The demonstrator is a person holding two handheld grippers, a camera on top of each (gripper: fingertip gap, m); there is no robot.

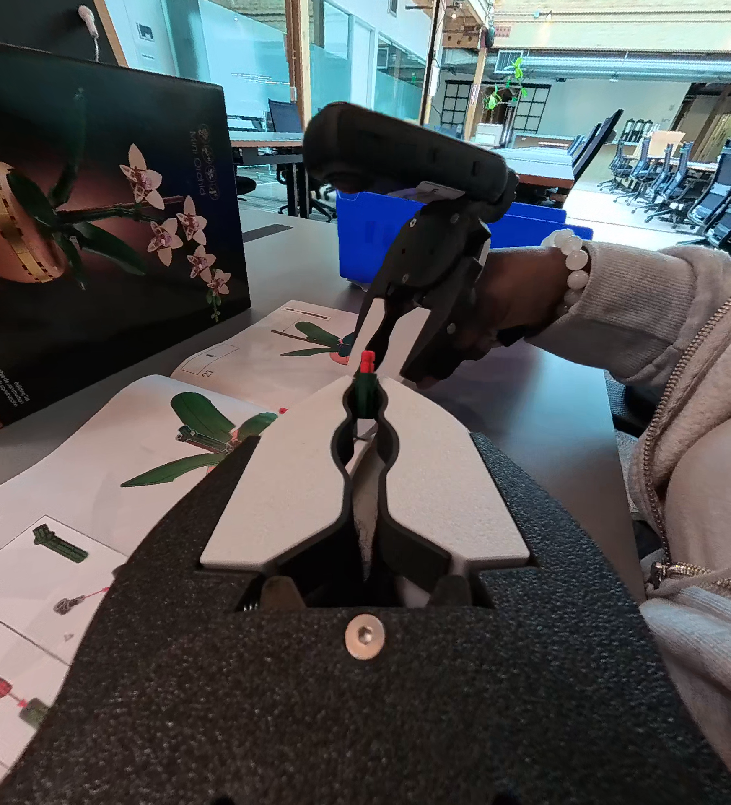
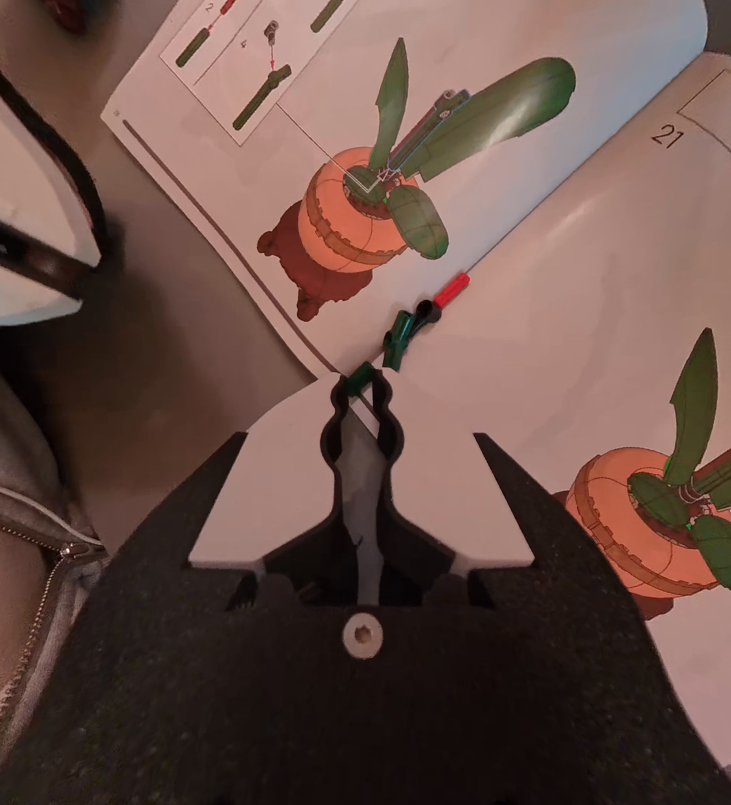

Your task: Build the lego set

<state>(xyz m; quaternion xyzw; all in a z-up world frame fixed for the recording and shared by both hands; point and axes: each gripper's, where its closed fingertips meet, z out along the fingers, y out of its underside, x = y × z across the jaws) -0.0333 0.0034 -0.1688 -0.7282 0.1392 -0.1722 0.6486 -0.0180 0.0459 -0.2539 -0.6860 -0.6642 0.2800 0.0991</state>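
Plainly, little of the build is finished, judging by what is shown: only a small stem piece is put together so far. The left gripper [image 1: 366, 394] is closed on a dark green piece [image 1: 366, 392] with a red pin [image 1: 367, 360] standing out of its top, held upright at the fingertips. The right gripper [image 2: 361, 383] is nearly closed, and a small green piece [image 2: 358, 374] is pinched at its very tips, just above the open instruction booklet [image 2: 573, 305]. A little beyond those tips, three loose parts are lying on the page near the fold: a green connector [image 2: 396, 339], a black connector [image 2: 424, 314] and a red axle [image 2: 451, 289]. The pot and leaves drawn in the booklet are not seen built anywhere. The box [image 1: 93, 226] is standing to the left of the left gripper. How the small green piece is shaped cannot be made out, since most of it is hidden between the fingertips.
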